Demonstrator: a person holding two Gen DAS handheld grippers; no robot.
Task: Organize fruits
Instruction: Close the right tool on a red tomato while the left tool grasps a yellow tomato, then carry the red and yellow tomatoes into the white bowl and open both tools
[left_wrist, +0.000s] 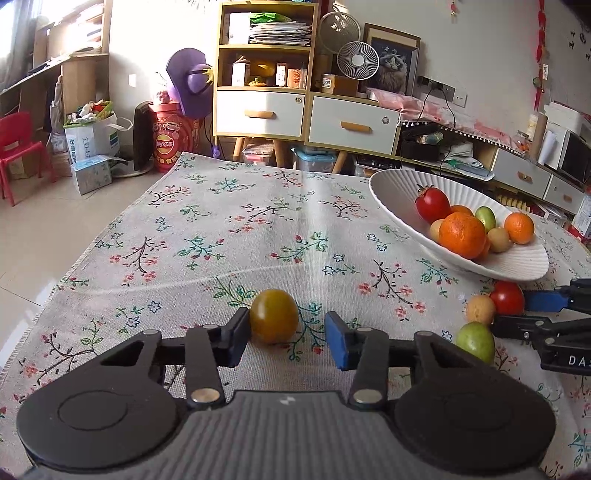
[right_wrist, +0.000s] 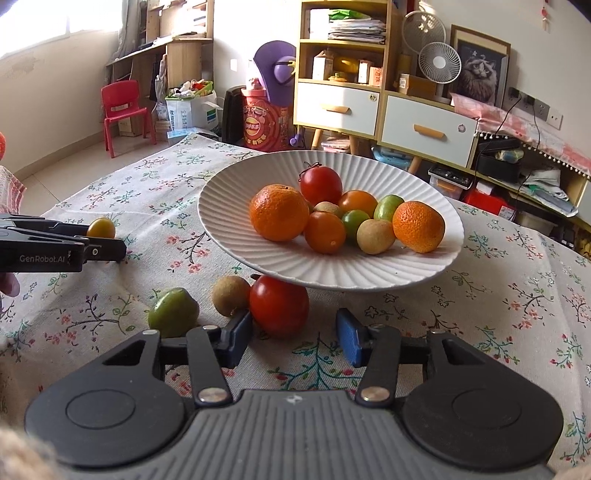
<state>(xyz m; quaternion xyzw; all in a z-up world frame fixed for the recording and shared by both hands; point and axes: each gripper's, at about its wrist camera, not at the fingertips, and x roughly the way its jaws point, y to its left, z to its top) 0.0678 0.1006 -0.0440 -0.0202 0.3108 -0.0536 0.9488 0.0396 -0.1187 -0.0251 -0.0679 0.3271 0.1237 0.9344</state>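
A yellow-green tomato lies on the floral tablecloth between the fingers of my left gripper. The left pad touches it; the blue right pad stands clear, so the gripper is open. A red tomato sits just in front of the white ribbed plate, between the fingers of my right gripper. Its left pad is against the tomato and a gap shows at the right pad, so this gripper is open too. The plate holds several oranges, tomatoes and small green and tan fruits.
A tan round fruit and a green fruit lie left of the red tomato, close to my right gripper's left finger. The left gripper shows at the far left. Shelves, drawers and a red chair stand beyond the table.
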